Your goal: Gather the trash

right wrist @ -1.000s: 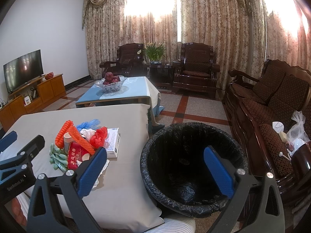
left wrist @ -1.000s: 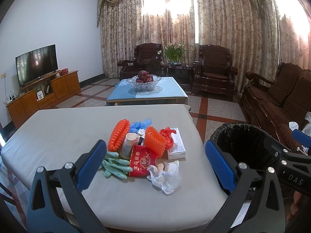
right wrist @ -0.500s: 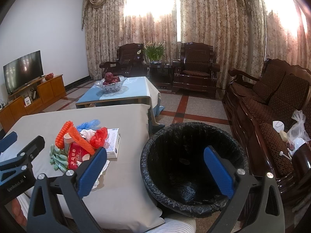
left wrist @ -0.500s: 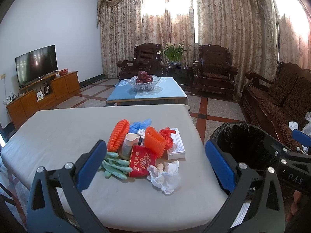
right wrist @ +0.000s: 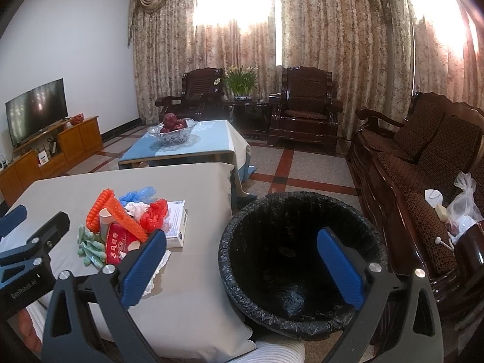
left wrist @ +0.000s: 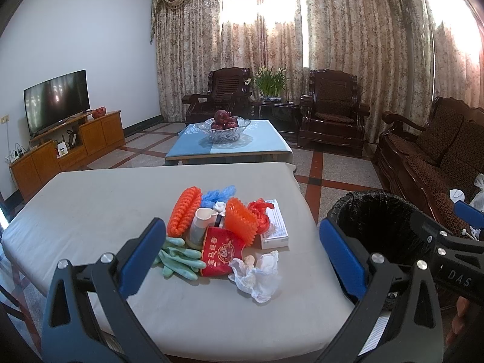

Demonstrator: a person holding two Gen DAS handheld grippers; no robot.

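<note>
Left hand-held gripper [left wrist: 242, 257] agape, level — facing trash pile [left wrist: 224, 227].

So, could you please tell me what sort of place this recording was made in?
Most likely a home living room: carved wooden armchairs before drawn curtains, a television on a low cabinet, and a fruit bowl on a coffee table.
</note>
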